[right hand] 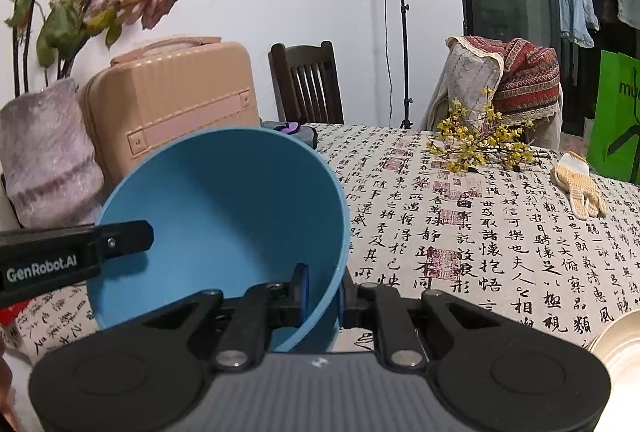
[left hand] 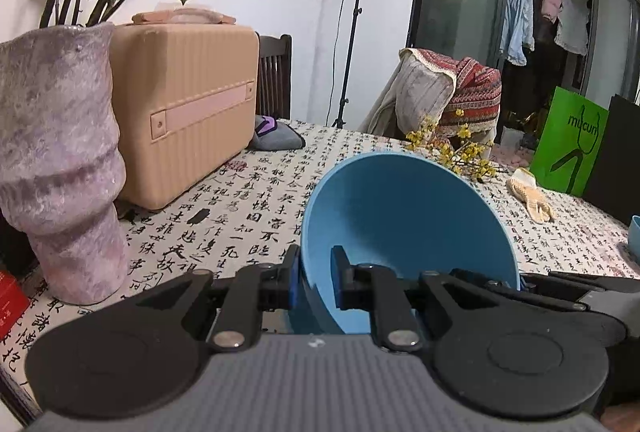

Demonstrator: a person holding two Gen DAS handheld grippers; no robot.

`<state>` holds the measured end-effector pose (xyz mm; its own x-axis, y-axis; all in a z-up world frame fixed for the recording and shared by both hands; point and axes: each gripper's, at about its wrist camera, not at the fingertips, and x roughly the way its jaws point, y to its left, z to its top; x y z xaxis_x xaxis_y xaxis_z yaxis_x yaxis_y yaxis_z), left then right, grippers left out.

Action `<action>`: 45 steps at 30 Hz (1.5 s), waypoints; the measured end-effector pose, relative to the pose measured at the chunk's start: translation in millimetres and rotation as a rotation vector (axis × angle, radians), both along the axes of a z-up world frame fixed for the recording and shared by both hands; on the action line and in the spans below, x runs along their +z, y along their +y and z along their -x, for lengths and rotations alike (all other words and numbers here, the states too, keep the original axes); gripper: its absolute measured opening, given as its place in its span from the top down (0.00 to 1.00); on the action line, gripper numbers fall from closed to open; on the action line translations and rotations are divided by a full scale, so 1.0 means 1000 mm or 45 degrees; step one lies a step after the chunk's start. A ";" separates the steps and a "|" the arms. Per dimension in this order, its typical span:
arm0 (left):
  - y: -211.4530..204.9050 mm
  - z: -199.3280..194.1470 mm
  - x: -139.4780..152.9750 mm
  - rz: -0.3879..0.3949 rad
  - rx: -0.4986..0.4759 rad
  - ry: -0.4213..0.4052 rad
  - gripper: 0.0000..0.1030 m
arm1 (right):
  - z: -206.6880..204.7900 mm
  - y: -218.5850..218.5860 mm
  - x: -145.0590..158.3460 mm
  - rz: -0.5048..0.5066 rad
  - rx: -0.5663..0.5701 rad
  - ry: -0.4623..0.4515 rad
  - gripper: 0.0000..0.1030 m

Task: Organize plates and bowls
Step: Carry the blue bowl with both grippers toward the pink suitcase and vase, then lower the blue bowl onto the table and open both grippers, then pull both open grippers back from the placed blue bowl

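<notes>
One blue bowl (left hand: 400, 216) (right hand: 224, 200) hangs tilted over the table, its opening turned toward both cameras. My left gripper (left hand: 316, 264) is shut on the bowl's left rim, one pad inside the wall and one outside. My right gripper (right hand: 324, 288) is shut on the opposite, right rim in the same way. The right wrist view shows the left gripper (right hand: 120, 240) reaching in from the left edge. In the left wrist view the right one's black body (left hand: 560, 288) shows at the bowl's right side. A cream dish (right hand: 616, 336) peeks in at the lower right.
The table (right hand: 480, 232) wears a calligraphy-print cloth. A mottled purple vase (left hand: 60, 160) and a beige case (left hand: 184, 104) stand at the left. Yellow flower sprigs (right hand: 480, 148), a knitted glove (right hand: 576, 188) and a green bag (left hand: 568, 144) lie far right. Another blue rim (left hand: 634, 236) shows at the right edge.
</notes>
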<state>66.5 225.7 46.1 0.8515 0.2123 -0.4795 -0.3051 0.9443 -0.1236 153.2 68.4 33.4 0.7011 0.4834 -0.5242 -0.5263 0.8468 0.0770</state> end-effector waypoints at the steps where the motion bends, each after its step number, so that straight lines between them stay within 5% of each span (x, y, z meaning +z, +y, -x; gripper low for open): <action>1: 0.000 -0.001 -0.001 0.003 0.000 0.008 0.85 | 0.000 0.001 -0.001 0.007 -0.001 -0.003 0.87; 26: -0.004 -0.011 -0.019 -0.051 0.037 0.090 0.84 | 0.004 0.012 -0.014 0.120 0.001 -0.114 0.80; 29: -0.003 -0.010 -0.019 -0.038 0.025 0.078 0.75 | 0.004 0.007 -0.011 0.087 0.000 -0.116 0.80; 31: -0.002 -0.008 -0.016 -0.037 0.026 0.055 0.58 | 0.003 0.002 -0.008 0.057 -0.006 -0.116 0.78; 33: -0.003 -0.005 -0.012 -0.046 0.031 0.017 0.27 | 0.002 -0.006 -0.005 0.009 -0.016 -0.112 0.73; 38: -0.011 0.004 -0.001 -0.094 0.027 -0.085 0.02 | 0.003 -0.032 0.000 -0.102 -0.027 -0.122 0.50; 43: -0.018 0.013 0.004 -0.111 0.015 -0.174 0.00 | 0.009 -0.056 0.004 -0.170 -0.054 -0.162 0.03; 45: -0.020 0.017 0.004 -0.118 0.018 -0.203 0.00 | 0.011 -0.064 0.005 -0.165 -0.068 -0.184 0.00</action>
<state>49.9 205.6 49.8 0.9116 0.2620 -0.3169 -0.3022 0.9495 -0.0842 142.6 4.0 38.9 0.7911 0.5002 -0.3521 -0.4941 0.8619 0.1141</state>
